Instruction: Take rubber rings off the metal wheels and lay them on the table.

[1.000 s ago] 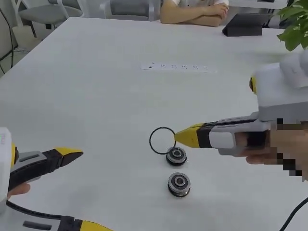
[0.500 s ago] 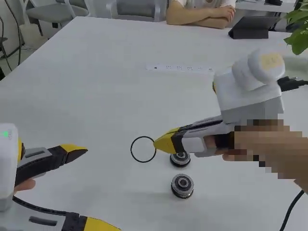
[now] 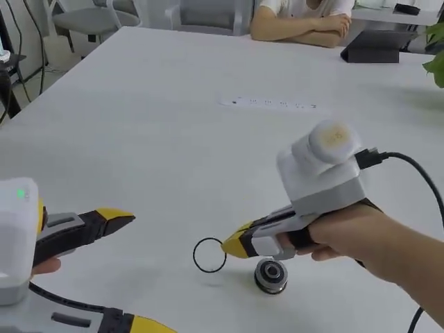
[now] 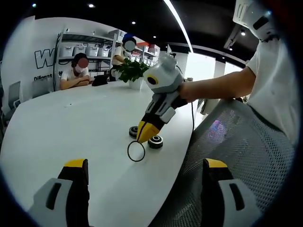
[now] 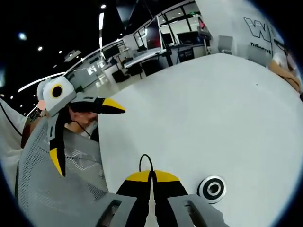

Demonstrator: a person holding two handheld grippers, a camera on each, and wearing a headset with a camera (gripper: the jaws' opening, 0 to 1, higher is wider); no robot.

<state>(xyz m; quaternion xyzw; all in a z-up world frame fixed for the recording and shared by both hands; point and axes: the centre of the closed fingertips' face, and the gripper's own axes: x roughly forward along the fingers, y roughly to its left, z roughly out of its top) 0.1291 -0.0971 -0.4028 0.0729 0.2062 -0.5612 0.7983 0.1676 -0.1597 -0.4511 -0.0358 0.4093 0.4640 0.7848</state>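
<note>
Head view.
- Right hand-held gripper [image 3: 232, 248]: held in a hand from the right and lying nearly level just above the table [image 3: 152, 125]. Its yellow tips point left and are pinched shut on the rubber ring [image 3: 209, 254].
- Rubber ring: stands upright at the tips, near the table's near edge; contact with the table cannot be told.
- Metal wheel [image 3: 270, 275]: on the table just beside the ring, partly under the right gripper's body.
- Left hand-held gripper [image 3: 146, 274]: at the near left corner, jaws spread wide, well apart from the ring.
- Open room: broad bare table to the left and toward the far edge. A power strip [image 3: 270, 104] lies mid-table, and a seated person [image 3: 298, 21] rests folded arms on the far edge.

Left gripper view.
- Own jaws stand far apart with nothing between them.
- The ring hangs from the right gripper's tips. A second metal wheel [image 4: 155, 141] sits beside the first, close to the table's near edge.
- A plant [image 4: 130, 71] stands at the far end.

Right gripper view.
- Own jaws are closed together, with the ring's arc rising between the tips.
- One wheel lies to their right, and the left gripper hovers wide open over the table's edge.
</note>
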